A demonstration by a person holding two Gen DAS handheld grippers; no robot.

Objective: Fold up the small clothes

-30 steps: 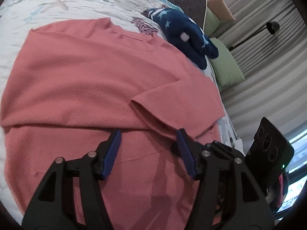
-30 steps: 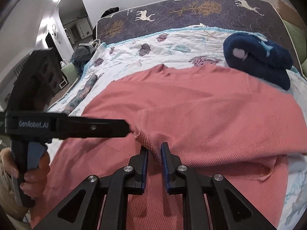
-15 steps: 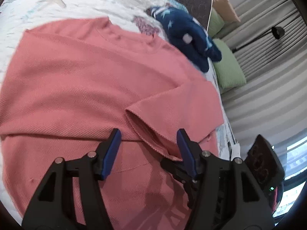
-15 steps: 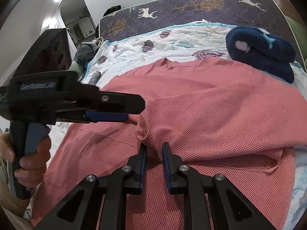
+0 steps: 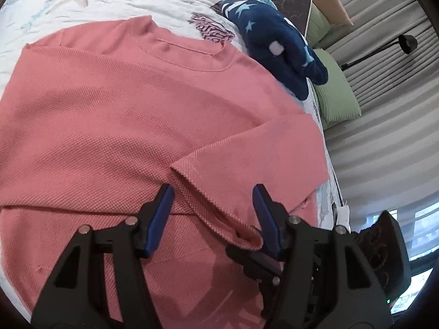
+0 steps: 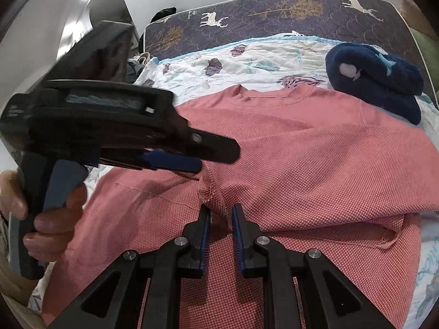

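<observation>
A salmon-pink knit shirt (image 5: pixel 115 104) lies flat on the bed, neckline away from me, one short sleeve (image 5: pixel 255 159) folded inward over the body. My left gripper (image 5: pixel 211 211) is open, its blue pads on either side of the sleeve hem and not pressing on it. In the right wrist view a hand holds the left gripper (image 6: pixel 208 159) just above the sleeve corner (image 6: pixel 208 192). My right gripper (image 6: pixel 221 219) is nearly closed, with a bunched fold of that sleeve corner pinched between its pads. Its black tip (image 5: pixel 247 255) shows under the lifted hem in the left wrist view.
A folded navy star-print fleece (image 6: pixel 376 79) sits on the shell-print quilt (image 6: pixel 247 60) past the shirt's far shoulder. A dark deer-print mattress (image 6: pixel 274 13) stands behind the bed. Green pillows (image 5: pixel 334 96), a floor lamp and curtains lie beyond the bed's side.
My left gripper has slid in toward the sleeve hem, still open, and now straddles it next to the right gripper. The right gripper has kept its place and its hold.
</observation>
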